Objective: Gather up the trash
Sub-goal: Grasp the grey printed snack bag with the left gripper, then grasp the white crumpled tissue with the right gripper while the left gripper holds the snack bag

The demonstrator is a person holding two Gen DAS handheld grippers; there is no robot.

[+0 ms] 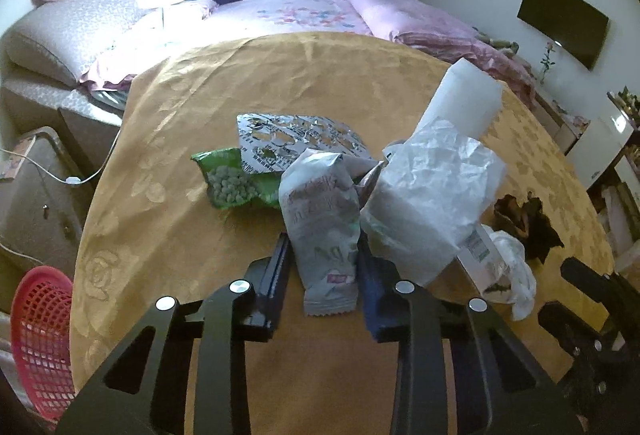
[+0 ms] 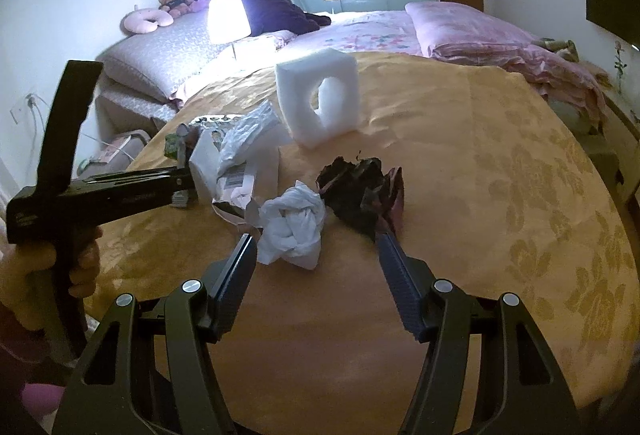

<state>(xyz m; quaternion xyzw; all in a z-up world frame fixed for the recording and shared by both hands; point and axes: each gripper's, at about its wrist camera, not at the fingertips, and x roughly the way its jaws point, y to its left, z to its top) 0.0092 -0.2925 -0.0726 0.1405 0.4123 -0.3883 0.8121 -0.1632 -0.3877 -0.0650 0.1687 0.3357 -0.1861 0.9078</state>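
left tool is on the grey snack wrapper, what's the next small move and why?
Probably lift the left tool straight up a little. Its fingers flank the grey snack wrapper and appear to pinch it, but the wrapper still rests on the tablecloth, touching the crumpled white bag. A short lift tests the grip.

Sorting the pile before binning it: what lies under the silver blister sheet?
The silver blister sheet rests partly on a green snack wrapper, whose printed front shows at its left. The grey snack packet covers the sheet's near edge, so what lies beneath there is hidden.
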